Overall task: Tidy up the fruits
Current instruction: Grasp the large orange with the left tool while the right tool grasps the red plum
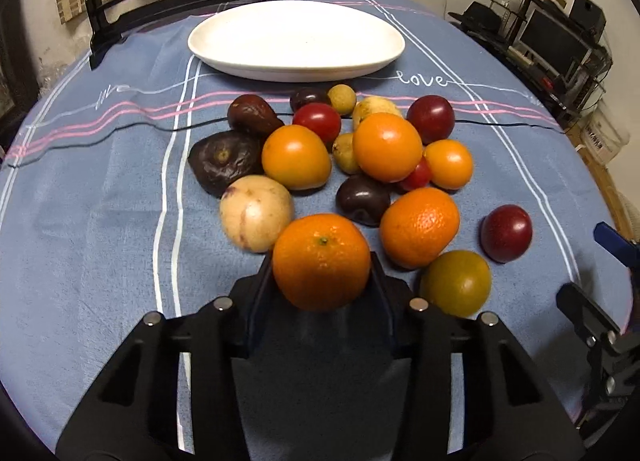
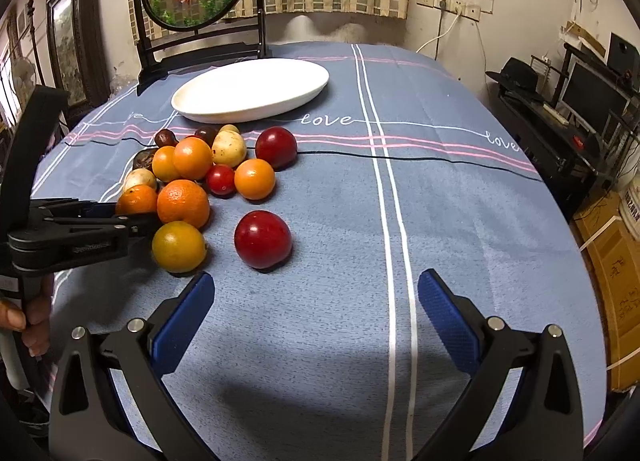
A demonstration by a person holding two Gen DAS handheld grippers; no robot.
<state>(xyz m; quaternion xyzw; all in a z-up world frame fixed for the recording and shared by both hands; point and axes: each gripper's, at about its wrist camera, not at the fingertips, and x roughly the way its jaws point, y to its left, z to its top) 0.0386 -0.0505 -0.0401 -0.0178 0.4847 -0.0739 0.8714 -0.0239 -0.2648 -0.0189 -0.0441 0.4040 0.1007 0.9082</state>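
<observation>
Left gripper (image 1: 322,261) clenched on an orange (image 1: 321,261), a finger on each flank, at the near edge of the fruit pile (image 1: 344,165). Right gripper (image 2: 316,309) released, jaws spread wide over bare cloth (image 2: 460,197), nearer than the plum (image 2: 263,239) that sits apart from the pile.

Plate (image 1: 296,61) empty, just beyond the pile, so probably the goal for this orange.

For the step in hand:
- Lift straight up before travelling; another orange (image 1: 419,225) and a pale fruit (image 1: 256,213) sit just beside the held one, and a sideways drag would likely roll them.
- Keep the squeeze steady but gentle; round, smooth skin, likely to slip if loosened and to bruise if crushed.
- Carry high over the pile, not through it; the stacked oranges in the middle stand tallest.
- Set down toward the plate's far side, leaving the near side free for later fruit.
- Lower until touching the plate before letting go; shallow rim, so a drop could send the orange rolling off.
- Hold the right gripper clear of the pile, or ready it over the lone plum, well away from the left gripper's path.
</observation>
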